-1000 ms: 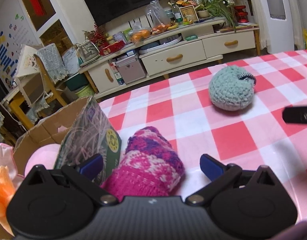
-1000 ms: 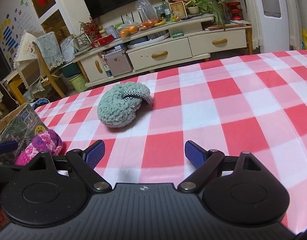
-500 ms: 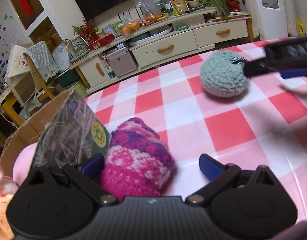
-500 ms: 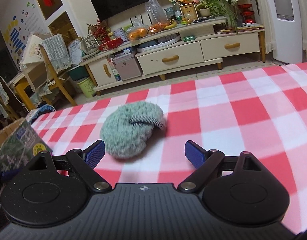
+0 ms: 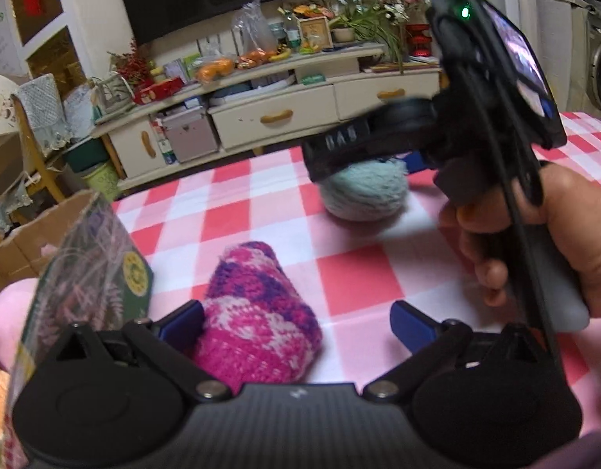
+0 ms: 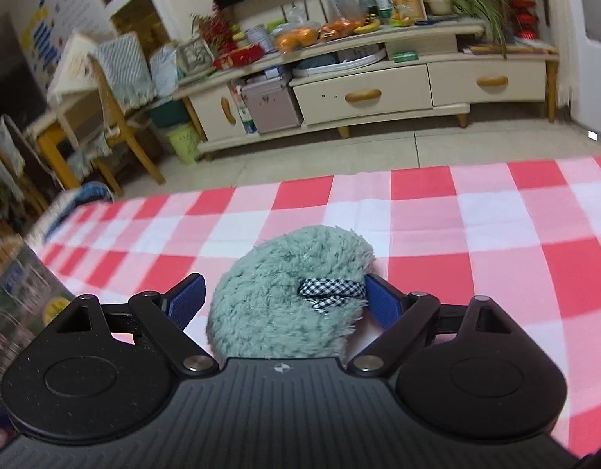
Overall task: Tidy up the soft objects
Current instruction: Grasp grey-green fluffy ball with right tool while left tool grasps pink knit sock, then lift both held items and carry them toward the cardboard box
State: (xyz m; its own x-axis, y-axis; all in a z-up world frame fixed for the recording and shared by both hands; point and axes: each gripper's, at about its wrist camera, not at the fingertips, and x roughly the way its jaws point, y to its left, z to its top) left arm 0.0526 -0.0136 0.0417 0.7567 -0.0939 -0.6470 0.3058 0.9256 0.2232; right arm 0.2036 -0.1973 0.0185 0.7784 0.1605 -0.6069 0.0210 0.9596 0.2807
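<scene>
A pink and purple knitted piece (image 5: pixel 257 312) lies on the red-and-white checked tablecloth (image 5: pixel 359 281) between the fingers of my left gripper (image 5: pixel 296 320). Its jaws are closing. The left pad (image 5: pixel 183 322) touches the knit, while the right pad (image 5: pixel 409 322) stands apart from it. Farther back sits a grey-green fuzzy ball (image 5: pixel 365 191) with a checked ribbon (image 6: pixel 331 289). My right gripper (image 6: pixel 282 297) straddles this ball (image 6: pixel 288 293) with its jaws wide. A hand (image 5: pixel 554 242) holds that gripper (image 5: pixel 363 156).
An open cardboard box (image 5: pixel 26 242) with a green printed flap (image 5: pixel 93 273) stands at the table's left edge, with something pink (image 5: pixel 3 312) inside. Beyond the table's far edge (image 6: pixel 378 174) are the floor, a cream TV cabinet (image 6: pixel 363 93) and a wooden chair (image 6: pixel 116 117).
My right gripper has moved left and forward to the grey-green ball and now has it between its fingers. It and its hand have entered the left wrist view. The pink knit has stayed put.
</scene>
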